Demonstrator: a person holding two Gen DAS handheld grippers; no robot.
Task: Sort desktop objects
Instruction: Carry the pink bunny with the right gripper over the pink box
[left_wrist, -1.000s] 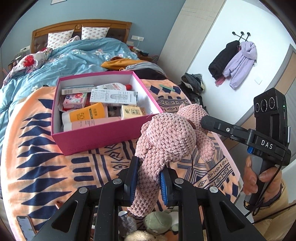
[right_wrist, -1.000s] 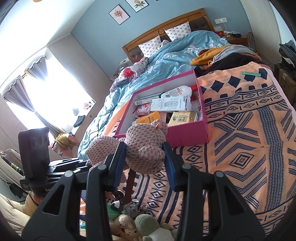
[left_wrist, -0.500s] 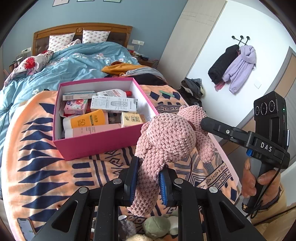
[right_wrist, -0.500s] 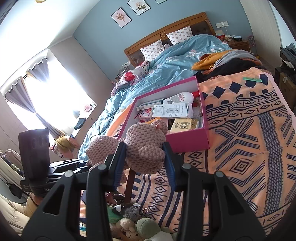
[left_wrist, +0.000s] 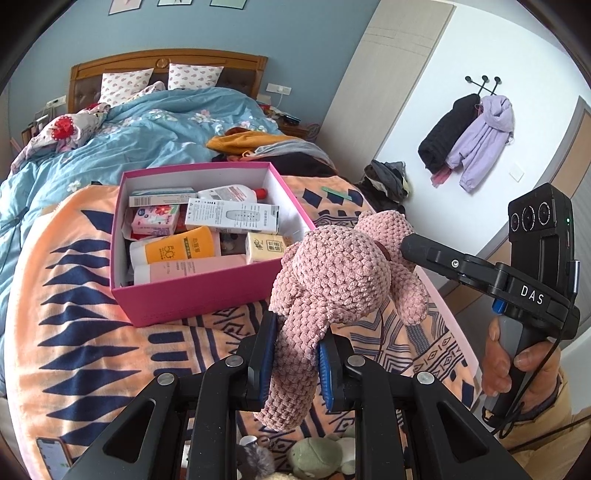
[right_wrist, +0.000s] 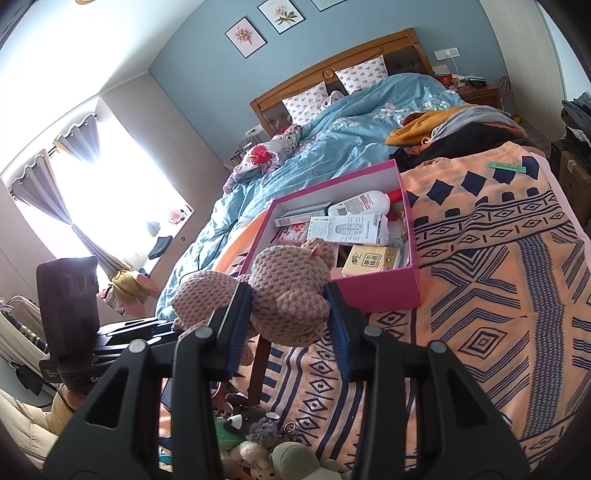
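Observation:
A pink crocheted plush toy (left_wrist: 332, 273) hangs in the air between both grippers, above the patterned blanket. My left gripper (left_wrist: 297, 360) is shut on one of its limbs. My right gripper (right_wrist: 288, 321) is shut on its other end (right_wrist: 288, 291); it also shows in the left wrist view (left_wrist: 410, 247) at the toy's right side. A pink box (left_wrist: 192, 295) with bottles and cartons lies on the bed just beyond the toy, also in the right wrist view (right_wrist: 380, 291).
Several small plush toys (left_wrist: 314, 456) lie below the grippers, also in the right wrist view (right_wrist: 273, 450). A phone (left_wrist: 51, 456) lies at the blanket's near left corner. Clothes (left_wrist: 255, 146) are piled behind the box. A green strip (right_wrist: 508, 167) lies on the blanket's far right.
Both grippers have risen and drawn back a little with the plush toy held between them; the box looks farther off. The grips are unchanged.

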